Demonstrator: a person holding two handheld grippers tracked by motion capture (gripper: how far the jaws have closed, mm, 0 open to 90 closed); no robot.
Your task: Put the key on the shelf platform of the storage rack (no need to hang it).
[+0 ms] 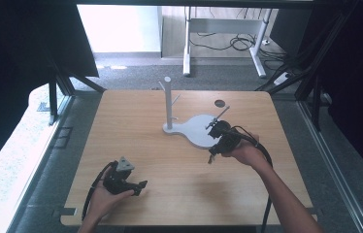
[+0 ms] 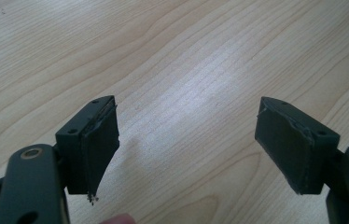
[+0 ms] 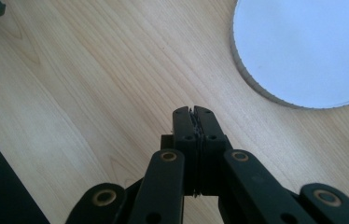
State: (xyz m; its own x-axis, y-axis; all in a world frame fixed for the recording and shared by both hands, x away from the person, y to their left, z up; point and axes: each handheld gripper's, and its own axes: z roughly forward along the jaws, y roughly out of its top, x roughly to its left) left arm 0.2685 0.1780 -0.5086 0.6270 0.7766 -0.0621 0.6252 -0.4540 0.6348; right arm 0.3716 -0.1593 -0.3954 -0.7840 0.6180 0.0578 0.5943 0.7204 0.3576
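At a light wooden table, the left gripper hovers low with jaws wide and empty, seemingly idle, while the right gripper, jaws pressed together on nothing, sits just beside the white round-based peg stand mid-table.

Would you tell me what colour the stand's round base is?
White, best seen in the right gripper view: the stand's base.

Your table is light wood with wavy grain, stand is plain white, both grippers black, brass-coloured rivets.
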